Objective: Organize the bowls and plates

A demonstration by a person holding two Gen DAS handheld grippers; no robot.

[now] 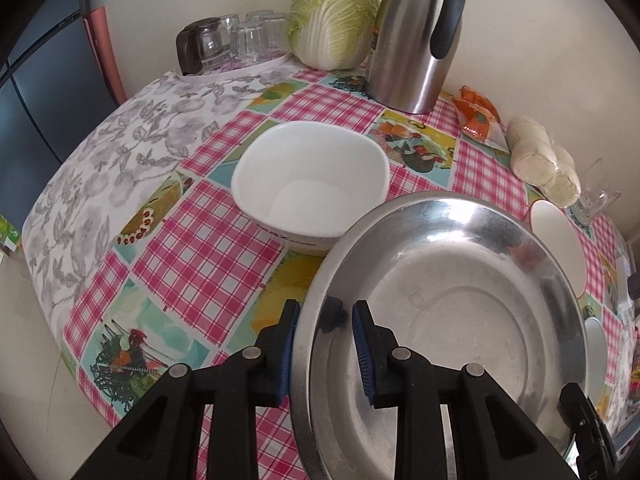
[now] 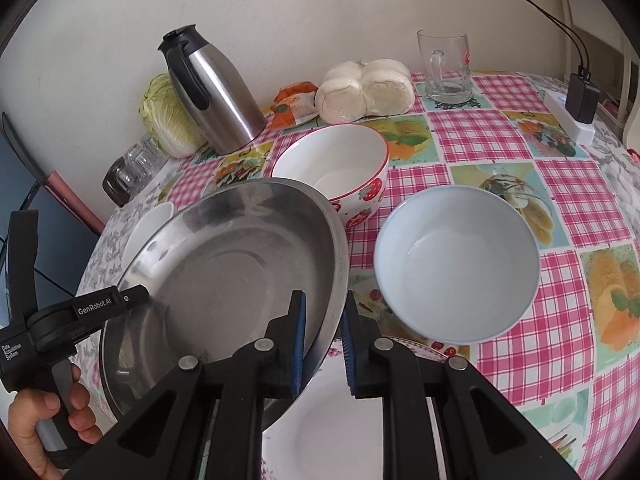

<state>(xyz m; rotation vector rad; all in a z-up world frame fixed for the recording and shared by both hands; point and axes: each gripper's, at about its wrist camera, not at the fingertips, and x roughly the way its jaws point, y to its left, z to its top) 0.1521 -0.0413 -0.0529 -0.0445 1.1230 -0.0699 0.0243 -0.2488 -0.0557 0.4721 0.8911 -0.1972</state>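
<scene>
A steel plate (image 1: pixel 452 320) is held tilted above the table; it also shows in the right wrist view (image 2: pixel 240 272). My left gripper (image 1: pixel 326 340) is shut on its left rim. My right gripper (image 2: pixel 324 332) straddles its right rim with the fingers a little apart, so its grip is unclear. A white square bowl (image 1: pixel 312 184) sits beyond the plate. A strawberry-patterned bowl (image 2: pixel 336 168) and a pale blue bowl (image 2: pixel 456 264) sit on the table on the right. A white floral-rimmed plate (image 2: pixel 340 428) lies under my right gripper.
A steel thermos (image 1: pixel 416 36), a cabbage (image 1: pixel 332 16) and a tray of upturned glasses (image 1: pixel 236 40) stand along the wall. Bagged buns (image 2: pixel 364 88), an orange packet (image 2: pixel 294 104), a glass mug (image 2: pixel 444 66) and a power strip (image 2: pixel 572 116) stand at the back right.
</scene>
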